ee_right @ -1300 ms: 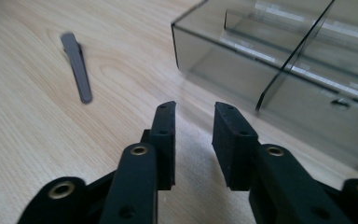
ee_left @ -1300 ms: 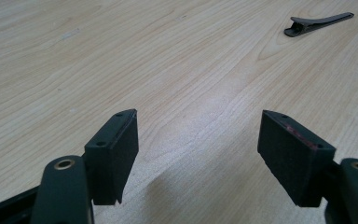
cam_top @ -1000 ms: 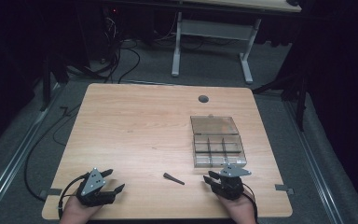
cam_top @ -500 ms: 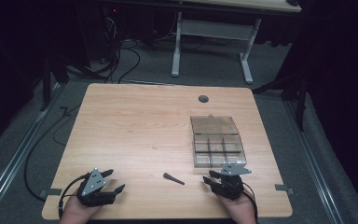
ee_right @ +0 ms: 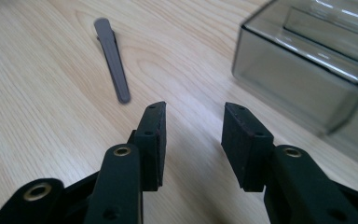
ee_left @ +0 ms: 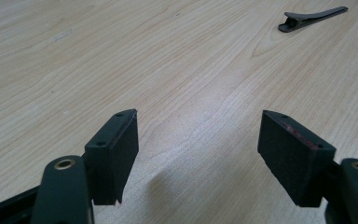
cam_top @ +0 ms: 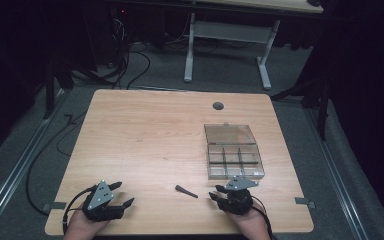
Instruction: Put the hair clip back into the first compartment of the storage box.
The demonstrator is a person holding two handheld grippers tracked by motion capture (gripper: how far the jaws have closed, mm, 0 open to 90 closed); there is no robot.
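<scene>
Pale wood is stretching under the right gripper point(ee_right: 191, 140), whose jaws have just been opening and are gaping wide and empty. Ahead to its left is lying the hair clip point(ee_right: 113, 59), light, stiff, probably slippery; gripping across its thicker hinged end seems safest. Left gripper point(ee_left: 196, 144) is resting open, empty.

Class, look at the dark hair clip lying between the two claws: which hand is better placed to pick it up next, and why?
Probably the right. The right claw is open, empty and nearer the hair clip than the left claw, and sits beside the box.
</scene>
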